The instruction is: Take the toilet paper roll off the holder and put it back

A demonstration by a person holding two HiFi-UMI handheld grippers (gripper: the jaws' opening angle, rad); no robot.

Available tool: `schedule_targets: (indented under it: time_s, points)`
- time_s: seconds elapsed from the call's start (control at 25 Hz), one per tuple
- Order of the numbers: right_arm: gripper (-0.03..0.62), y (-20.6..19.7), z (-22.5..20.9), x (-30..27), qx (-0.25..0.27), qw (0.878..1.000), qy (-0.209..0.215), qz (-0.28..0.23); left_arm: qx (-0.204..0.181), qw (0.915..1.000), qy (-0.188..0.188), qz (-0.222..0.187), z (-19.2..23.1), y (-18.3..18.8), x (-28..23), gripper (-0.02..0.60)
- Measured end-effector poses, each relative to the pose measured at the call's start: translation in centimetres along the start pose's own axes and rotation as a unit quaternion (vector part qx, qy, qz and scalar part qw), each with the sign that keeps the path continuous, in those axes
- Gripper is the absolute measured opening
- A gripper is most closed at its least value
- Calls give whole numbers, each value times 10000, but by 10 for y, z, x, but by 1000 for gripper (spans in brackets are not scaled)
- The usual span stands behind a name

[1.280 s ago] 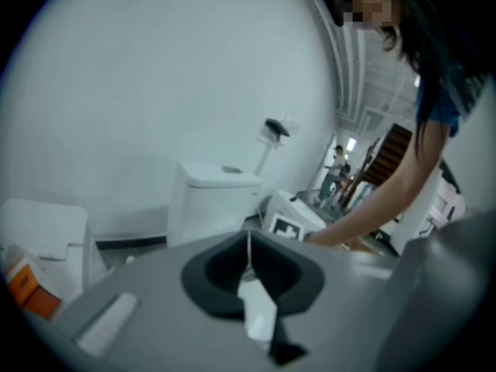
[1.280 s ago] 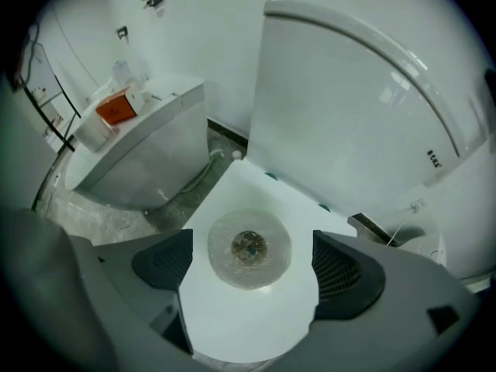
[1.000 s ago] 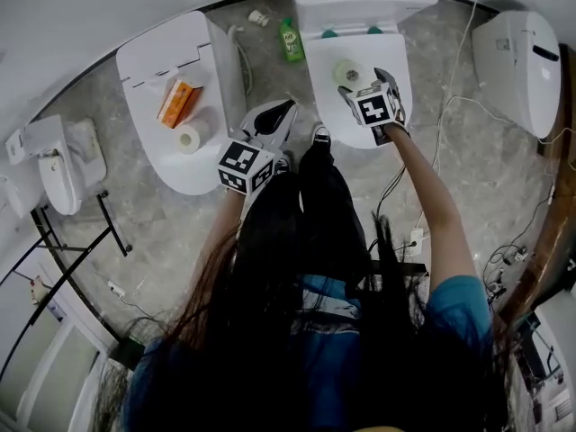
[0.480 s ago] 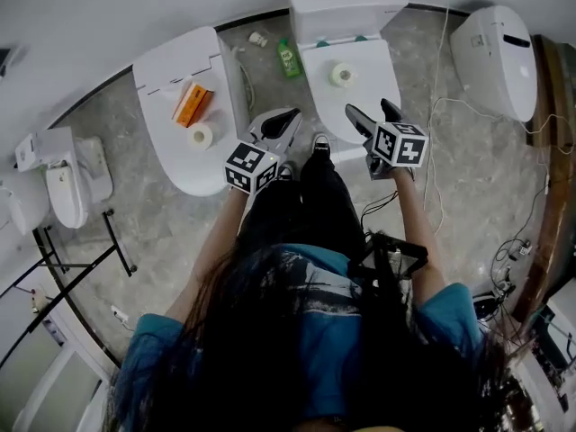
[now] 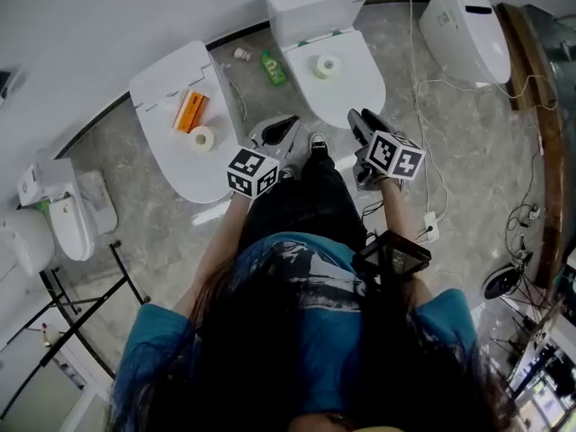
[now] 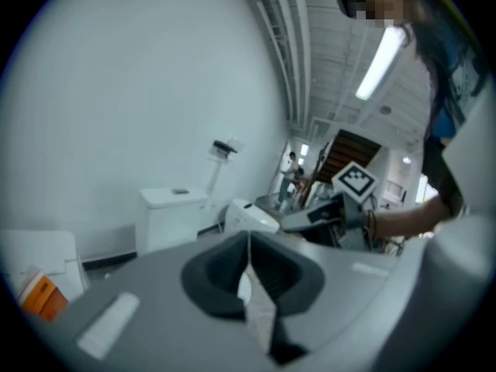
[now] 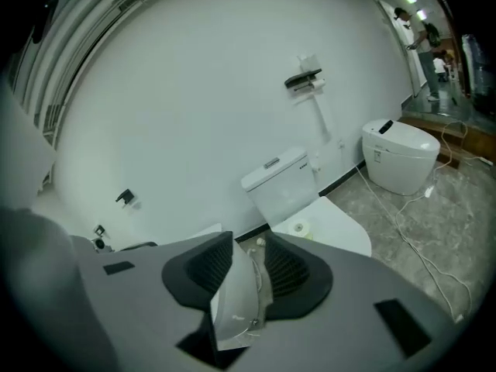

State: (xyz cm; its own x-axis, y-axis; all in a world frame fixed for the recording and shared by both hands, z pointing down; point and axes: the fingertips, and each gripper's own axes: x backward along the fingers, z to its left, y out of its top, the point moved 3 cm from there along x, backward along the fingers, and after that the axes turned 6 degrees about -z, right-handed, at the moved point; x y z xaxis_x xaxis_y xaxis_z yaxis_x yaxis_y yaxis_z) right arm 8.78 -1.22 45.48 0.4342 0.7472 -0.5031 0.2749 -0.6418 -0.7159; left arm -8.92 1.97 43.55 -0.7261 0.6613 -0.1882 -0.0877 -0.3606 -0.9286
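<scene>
A toilet paper roll [image 5: 327, 65] lies on the closed lid of the middle toilet [image 5: 346, 93]; the right gripper view shows the roll [image 7: 299, 228] just beyond my jaws. My right gripper [image 5: 362, 117] hovers near the lid's front edge, apart from the roll. Its jaws [image 7: 249, 240] are closing, a narrow gap is left and nothing is between them. My left gripper [image 5: 284, 126] hangs beside it over the floor, shut and empty [image 6: 249, 235]. The black wall holder [image 7: 302, 80] sits high above the cistern with no roll on it.
A second roll [image 5: 203, 138] and an orange box [image 5: 190, 112] rest on the left toilet's lid. A green bottle [image 5: 271, 67] stands on the floor between the toilets. Another toilet [image 5: 463, 30] is at the right, with white cables [image 5: 423, 151] trailing over the floor.
My right gripper has drawn back from the roll on the lid toward the person and its jaws have narrowed. The roll stays on the lid. The left gripper has barely moved.
</scene>
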Motion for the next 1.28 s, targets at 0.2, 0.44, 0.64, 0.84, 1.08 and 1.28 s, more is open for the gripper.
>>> schedule_targets:
  time_s: [0.2,0.44,0.64,0.84,1.08,1.28]
  points:
    - [50,-24,5,43,-242,9995,-184,-94,56,9998,-117,125,-20,-17,21,-5]
    - [27,-45,4,80,-569,9983,-33,-84,39,9997,-167,174,-46,-25,32,-5]
    - [26,-53,-1,110,-403,9992,17,-1,30,9998,-115,135,-66,-23,37,-5]
    - [26,-66,-11,152,-249,9995,191,-2,-25,10000,0,35,-106,-28,37,-5]
    - [26,-104,-24,217,-92,9985,529,109,-1,9990,425,-96,-176,-51,59,-5]
    - [26,-141,-19,250,43,9960,852,277,71,9969,788,11,-219,-81,97,-5]
